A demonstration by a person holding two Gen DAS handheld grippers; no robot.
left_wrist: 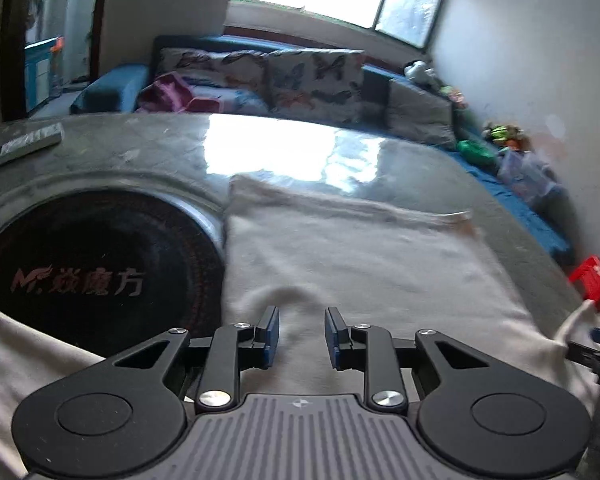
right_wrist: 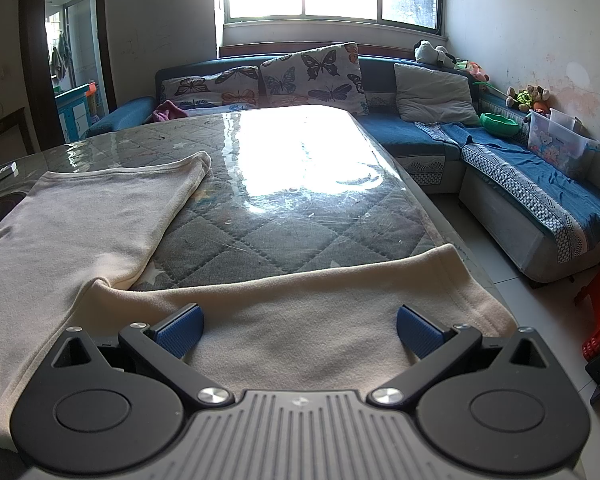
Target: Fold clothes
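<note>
Your left gripper (left_wrist: 302,332) jaws are half-shut over the cream fleece garment (left_wrist: 360,256), nothing pinched yet; right gripper (right_wrist: 300,330) wide open w/ nothing held: bunch a fold, then close.

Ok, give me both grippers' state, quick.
Left gripper: open, narrow gap, cream garment between its fingers, not pinched.
Right gripper: wide open over the garment, holding nothing.

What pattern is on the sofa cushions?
Butterflies on the sofa cushions, clearest in the right wrist view.
</note>
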